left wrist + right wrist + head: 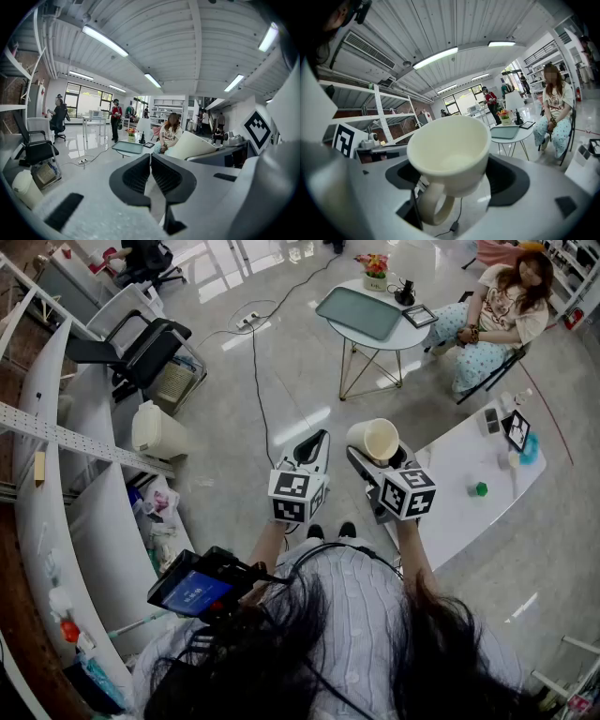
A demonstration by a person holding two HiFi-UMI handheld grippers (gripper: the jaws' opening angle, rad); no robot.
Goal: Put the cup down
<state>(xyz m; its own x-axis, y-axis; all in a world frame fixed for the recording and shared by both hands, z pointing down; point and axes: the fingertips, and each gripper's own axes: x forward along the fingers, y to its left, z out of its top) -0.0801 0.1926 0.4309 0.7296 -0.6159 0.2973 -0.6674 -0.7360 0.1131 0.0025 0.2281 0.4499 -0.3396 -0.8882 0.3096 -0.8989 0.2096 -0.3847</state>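
A cream cup (373,439) with a handle is held up in the air, well above the floor. My right gripper (377,454) is shut on it, its two jaws pressing the cup's sides. In the right gripper view the cup (450,150) fills the middle, mouth facing the camera and handle hanging down, with the right gripper (454,180) wide around it. My left gripper (317,442) is raised beside it on the left, shut and holding nothing. In the left gripper view its jaws (150,157) meet, and the cup (192,146) shows to the right.
A white table (459,474) lies lower right with a small green object (481,488) and a few other items. A round table (370,320) carries a tray; a seated person (497,315) is beyond. An office chair (141,348), a white bin (155,432) and shelves stand at left.
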